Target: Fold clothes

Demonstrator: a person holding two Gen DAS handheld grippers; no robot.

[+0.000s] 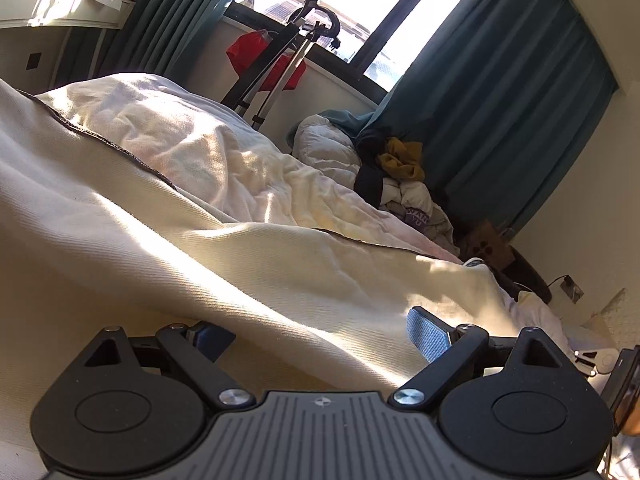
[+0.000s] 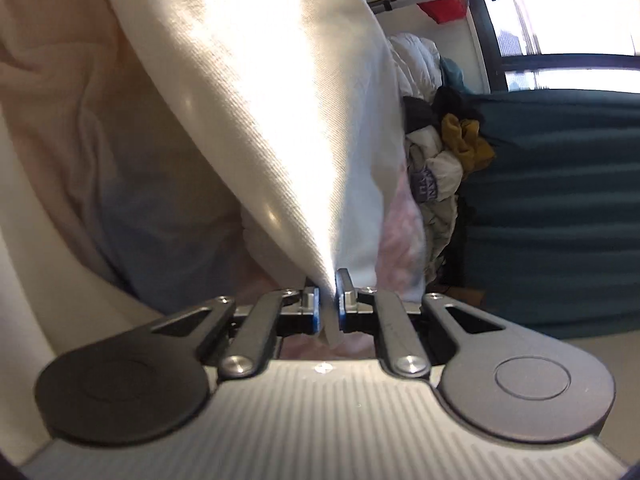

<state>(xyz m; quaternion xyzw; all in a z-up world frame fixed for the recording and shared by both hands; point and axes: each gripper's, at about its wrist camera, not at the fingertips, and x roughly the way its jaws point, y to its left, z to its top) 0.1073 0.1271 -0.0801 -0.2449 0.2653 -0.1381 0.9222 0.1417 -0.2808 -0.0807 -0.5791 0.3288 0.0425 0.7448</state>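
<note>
- The cream garment [image 2: 256, 92] is pinched at an edge, centre of the right view, by the right hand-held gripper [image 2: 329, 304], so a flap can be carried over.
- The rest is spread on the bed [image 1: 224, 168].
- The left hand-held gripper [image 1: 320, 338] is held apart over the cloth, lower centre, clamping nothing.

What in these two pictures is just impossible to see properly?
- Left wrist view: what kind of garment the cream cloth is; it runs off the frame.
- Left wrist view: the purple lettering on the clothes pile, partly folded under.
- Right wrist view: the bed behind the lifted cloth, which the right claw pinches.
</note>
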